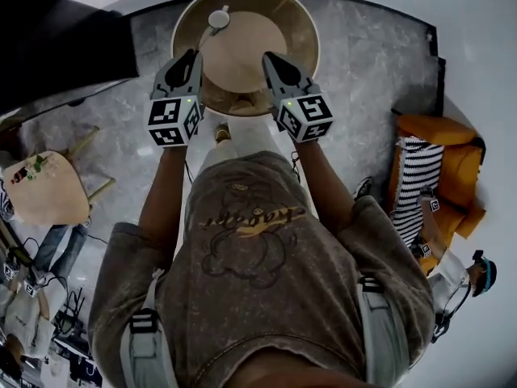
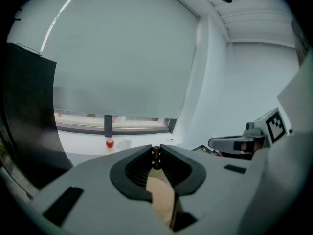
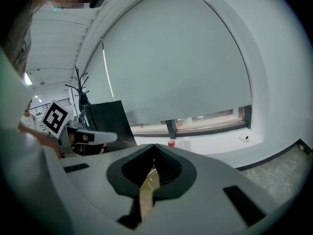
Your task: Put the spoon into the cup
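Quantities: two claws, left claw (image 1: 194,55) and right claw (image 1: 269,56); one round tabletop (image 1: 250,47); one white cup (image 1: 218,18); one wooden chair (image 1: 44,188); one orange armchair (image 1: 456,168); one striped cushion (image 1: 418,188); one red ball (image 2: 109,143)

A round table (image 1: 250,51) of smooth, pale wood with a darker rim stood on a polished grey marbled stone floor (image 1: 367,63). Matt grey plastic covered the left gripper (image 1: 194,53) and right gripper (image 1: 268,56), whose inner pads (image 2: 139,168) were black and ribbed. The person's T-shirt (image 1: 258,281) was faded brown cloth with a mottled wash.
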`<state>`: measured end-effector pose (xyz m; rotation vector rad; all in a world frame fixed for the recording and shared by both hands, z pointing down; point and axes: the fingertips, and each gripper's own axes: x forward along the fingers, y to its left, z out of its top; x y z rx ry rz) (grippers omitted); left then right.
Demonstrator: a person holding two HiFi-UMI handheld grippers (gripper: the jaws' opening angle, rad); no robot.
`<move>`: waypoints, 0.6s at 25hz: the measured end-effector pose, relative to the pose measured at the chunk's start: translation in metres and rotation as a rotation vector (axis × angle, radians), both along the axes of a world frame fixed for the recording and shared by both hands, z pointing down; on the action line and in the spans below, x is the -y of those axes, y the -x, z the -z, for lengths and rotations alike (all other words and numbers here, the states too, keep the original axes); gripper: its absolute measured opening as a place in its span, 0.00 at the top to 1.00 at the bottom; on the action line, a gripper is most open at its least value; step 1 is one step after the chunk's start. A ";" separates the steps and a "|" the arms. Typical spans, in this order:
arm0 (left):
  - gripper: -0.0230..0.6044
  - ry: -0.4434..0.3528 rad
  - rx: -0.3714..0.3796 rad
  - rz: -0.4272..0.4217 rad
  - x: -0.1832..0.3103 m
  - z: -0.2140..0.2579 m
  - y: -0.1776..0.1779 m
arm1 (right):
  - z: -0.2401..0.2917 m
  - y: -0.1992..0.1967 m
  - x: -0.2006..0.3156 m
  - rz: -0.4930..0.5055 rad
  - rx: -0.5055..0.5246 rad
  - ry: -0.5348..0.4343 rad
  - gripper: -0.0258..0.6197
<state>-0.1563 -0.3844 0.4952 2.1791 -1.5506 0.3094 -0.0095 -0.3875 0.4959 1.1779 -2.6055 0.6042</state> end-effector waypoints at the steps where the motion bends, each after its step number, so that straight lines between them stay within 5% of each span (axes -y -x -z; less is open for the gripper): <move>1: 0.87 0.003 -0.002 0.004 0.003 -0.004 0.000 | -0.004 0.000 0.004 0.001 -0.001 0.002 0.94; 15: 0.87 0.069 0.006 0.050 0.054 -0.064 -0.004 | -0.056 0.004 0.065 0.035 0.011 0.047 0.94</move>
